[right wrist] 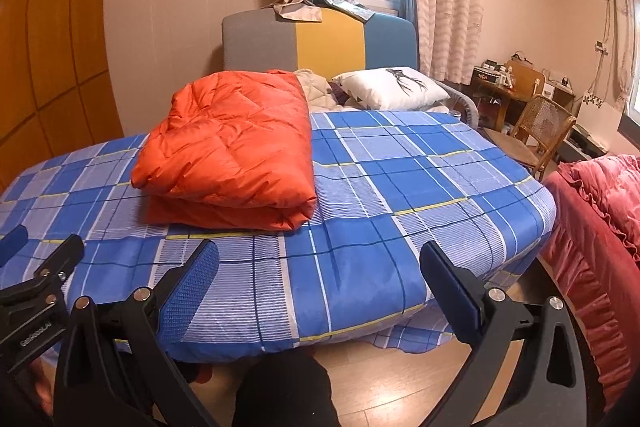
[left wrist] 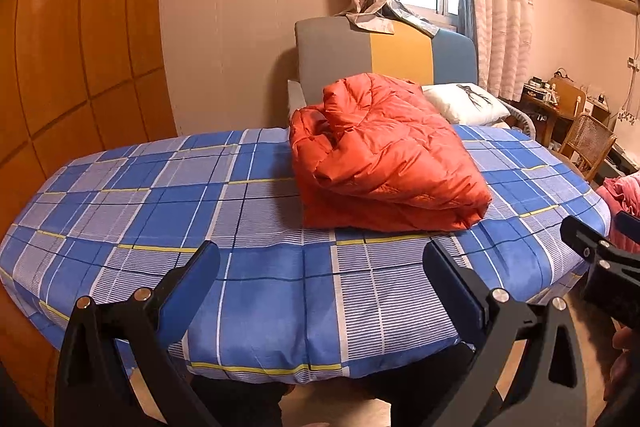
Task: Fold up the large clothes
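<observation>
- On bed point(left wrist: 280, 291), toward headboard: orange jacket point(left wrist: 384, 155) folded into thick bundle.
- Left gripper point(left wrist: 320, 279) and right gripper point(right wrist: 318, 275): both spread wide, holding nothing, hanging at foot of bed, well short of jacket.
- Probably finished; otherwise pinch loose left corner, tuck flat.
- Beside jacket: pillow point(right wrist: 392, 87); clear of it. Nearby: chair point(right wrist: 540, 131), pink quilt point(right wrist: 600, 211).
</observation>
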Demonstrator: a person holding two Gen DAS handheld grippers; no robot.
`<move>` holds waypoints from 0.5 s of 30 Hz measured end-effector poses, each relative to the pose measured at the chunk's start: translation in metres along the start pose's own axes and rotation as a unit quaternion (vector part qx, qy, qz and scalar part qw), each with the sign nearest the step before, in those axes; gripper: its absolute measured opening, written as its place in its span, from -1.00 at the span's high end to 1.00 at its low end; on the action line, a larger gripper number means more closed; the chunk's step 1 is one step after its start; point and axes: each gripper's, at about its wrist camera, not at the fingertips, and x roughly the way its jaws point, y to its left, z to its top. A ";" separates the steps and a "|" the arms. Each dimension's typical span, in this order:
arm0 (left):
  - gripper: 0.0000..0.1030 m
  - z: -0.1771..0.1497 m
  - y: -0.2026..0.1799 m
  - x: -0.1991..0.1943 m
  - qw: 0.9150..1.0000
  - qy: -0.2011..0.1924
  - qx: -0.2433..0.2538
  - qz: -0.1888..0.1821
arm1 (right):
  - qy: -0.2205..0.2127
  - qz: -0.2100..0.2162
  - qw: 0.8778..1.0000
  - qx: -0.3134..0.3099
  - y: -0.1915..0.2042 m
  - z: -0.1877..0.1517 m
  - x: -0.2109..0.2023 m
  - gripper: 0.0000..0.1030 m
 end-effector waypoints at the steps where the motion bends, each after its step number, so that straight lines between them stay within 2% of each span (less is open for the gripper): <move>1: -0.96 0.000 0.000 0.000 1.000 -0.001 0.001 -0.002 | -0.001 -0.002 1.000 0.001 0.000 0.000 -0.001 -0.94; 7: -0.96 0.001 -0.015 -0.003 1.000 -0.009 0.024 -0.017 | -0.009 -0.021 1.000 0.006 -0.008 0.002 -0.007 -0.94; 15: -0.96 -0.001 -0.027 0.000 0.999 -0.002 0.036 -0.035 | 0.009 -0.028 1.000 0.002 -0.016 -0.004 0.001 -0.94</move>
